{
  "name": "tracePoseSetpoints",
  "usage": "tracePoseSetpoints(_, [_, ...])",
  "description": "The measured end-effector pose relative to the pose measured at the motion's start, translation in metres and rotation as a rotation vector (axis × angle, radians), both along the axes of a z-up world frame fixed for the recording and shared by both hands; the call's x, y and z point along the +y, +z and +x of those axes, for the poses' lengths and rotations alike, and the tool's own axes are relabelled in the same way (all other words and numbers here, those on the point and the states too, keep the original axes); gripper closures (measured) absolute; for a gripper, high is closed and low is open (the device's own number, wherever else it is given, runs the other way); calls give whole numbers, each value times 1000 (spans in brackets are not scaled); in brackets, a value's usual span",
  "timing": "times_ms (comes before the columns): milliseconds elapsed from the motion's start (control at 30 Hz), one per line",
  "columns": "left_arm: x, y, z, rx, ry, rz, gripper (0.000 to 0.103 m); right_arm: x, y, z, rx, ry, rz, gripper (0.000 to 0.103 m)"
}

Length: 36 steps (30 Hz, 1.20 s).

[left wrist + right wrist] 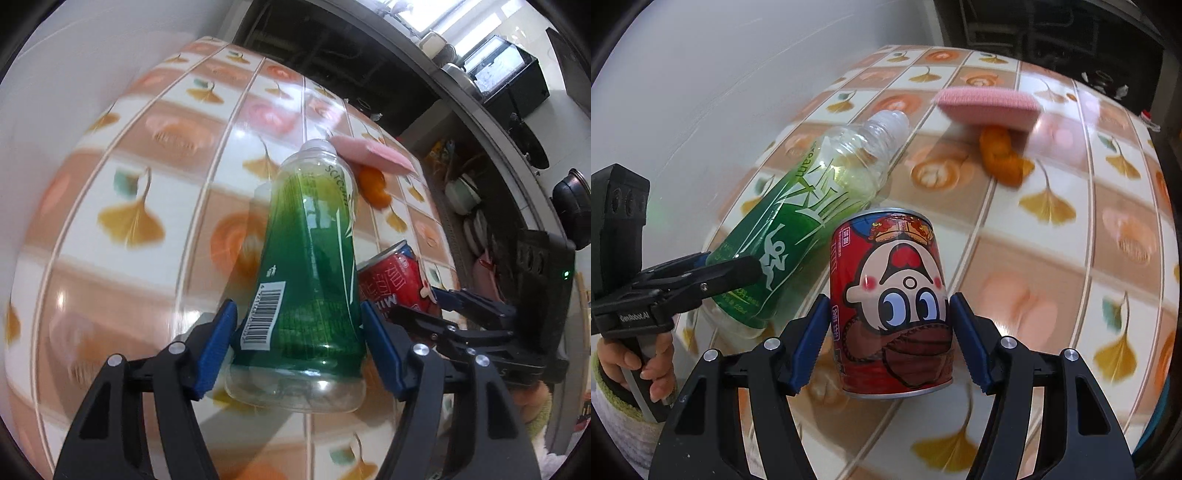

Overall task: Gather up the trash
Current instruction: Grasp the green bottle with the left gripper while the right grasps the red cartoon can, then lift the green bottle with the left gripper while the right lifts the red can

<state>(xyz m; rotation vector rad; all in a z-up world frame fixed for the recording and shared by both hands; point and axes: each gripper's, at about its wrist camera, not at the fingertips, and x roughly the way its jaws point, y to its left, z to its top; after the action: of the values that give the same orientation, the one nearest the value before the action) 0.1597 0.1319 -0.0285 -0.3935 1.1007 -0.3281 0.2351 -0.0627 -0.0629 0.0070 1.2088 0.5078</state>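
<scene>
Left hand-held gripper point(298, 345) clamped on base of empty green-labelled plastic bottle point(308, 266), neck pointing away. Right hand-held gripper point(886, 341) clamped on red cartoon-print can point(891, 304), just beside bottle. Both held over tiled-pattern bench point(1052, 258). Toward far edge: orange peel point(1004, 157) touching pink sponge point(988, 107).

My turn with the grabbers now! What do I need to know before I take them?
Left gripper: shut on the green bottle, capless, lifted above the table.
Right gripper: shut on the red can, also lifted.
Done: both pieces are picked up.
Left: drop them in a bin, though none is in view. The orange peel lies on the table, partly under the pink sponge; it probably goes next.
</scene>
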Motion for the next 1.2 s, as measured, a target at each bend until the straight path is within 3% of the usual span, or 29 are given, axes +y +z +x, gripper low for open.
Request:
tracePoseSetpoints(300, [-24,2,-66,62,-78,-17,36,-19,3,-57,1,-36,3,41])
tracePoseSetpoints(400, [-34,-2,-75,108,-117,-56,36,-24,1,-71,-1,-56,1,41])
tracePoseSetpoints(500, [-41,-2,-76,131,-168,-85,36,-27,0,-75,-6,-78,3,41])
tracePoseSetpoints(633, [-45,8,-71,99,-197,-88,34,-27,-1,-75,-9,-96,5,41])
tracePoseSetpoints(933, [-48,-3,-37,112,-176,-77,30,-45,1,-83,-8,-138,16,41])
tracePoseSetpoints(1200, [-59,-11,-30,95,-189,-46,31,-56,0,-80,5,-165,45,41])
